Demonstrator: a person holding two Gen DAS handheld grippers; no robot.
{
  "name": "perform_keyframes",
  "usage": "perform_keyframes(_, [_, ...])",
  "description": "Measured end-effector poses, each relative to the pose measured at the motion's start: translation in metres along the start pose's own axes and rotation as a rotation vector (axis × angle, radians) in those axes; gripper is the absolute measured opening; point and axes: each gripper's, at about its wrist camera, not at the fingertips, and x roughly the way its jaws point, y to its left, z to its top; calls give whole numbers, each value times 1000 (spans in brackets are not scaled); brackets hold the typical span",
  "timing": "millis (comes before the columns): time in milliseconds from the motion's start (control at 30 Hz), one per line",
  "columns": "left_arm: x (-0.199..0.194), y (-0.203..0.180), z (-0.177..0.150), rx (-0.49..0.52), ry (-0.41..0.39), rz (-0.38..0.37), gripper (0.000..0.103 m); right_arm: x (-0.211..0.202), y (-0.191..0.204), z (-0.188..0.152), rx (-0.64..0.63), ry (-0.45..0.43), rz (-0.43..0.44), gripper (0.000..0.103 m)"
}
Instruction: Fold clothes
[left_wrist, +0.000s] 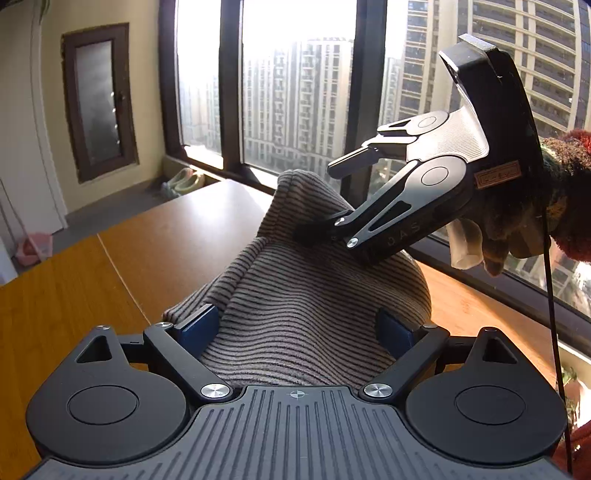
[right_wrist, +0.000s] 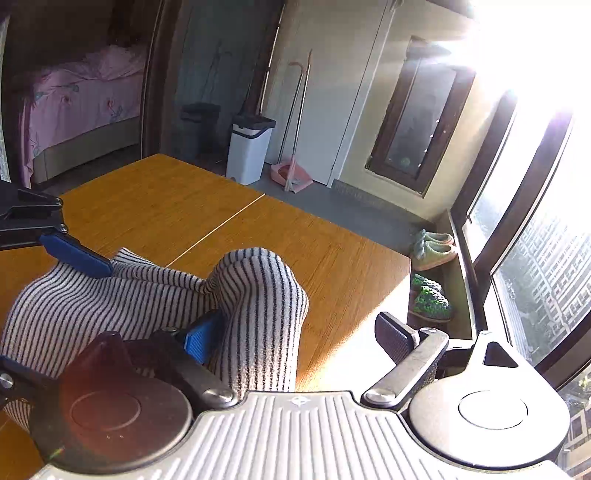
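striped cloth (left_wrist: 295, 295) is bunched in a hump above the wooden desk (left_wrist: 74, 295), lifted between your two tools, not lying flat. your left claw (left_wrist: 301, 328) stands with its blue pads wide apart, and the cloth lies loosely in the gap between them, draped back over the tool's body; nothing is pinched there. your right claw (left_wrist: 325, 201) also stands apart: the left view shows its upper finger clear in the air and its lower finger pressed into the top of the hump, so the cloth seems to hang on that one finger and is not clamped. the right wrist view agrees, with one blue pad against the stripes and the other pad out over bare desk, well apart from the fabric. your gloved hand (left_wrist: 535, 221) holds that tool near the window (left_wrist: 295, 92). how many folds the cloth already carries you cannot tell from this heap. the risk is plain, in my judgement: with neither claw closed, a tilt or a quick pull lets the fabric slide off and collapse into a crumple. closing on a thick bunch would trap several layers and spoil any crease. the desk edge by the window is near, so a slipped corner could hang over it.
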Motion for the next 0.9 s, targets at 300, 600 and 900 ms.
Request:
perform_keyframes(300, [-9,12,-4,-39,-14,42,95,-15,8,-12,75,28,-31,91])
perform_keyframes(600, [-4,38,-14,-186,-3,27,100,-91,-9,-72,555,80,135,91])
perform_keyframes(900, [-16,49,-29,-258,16,-19,99,-52,8,-96,779,173,284,68])
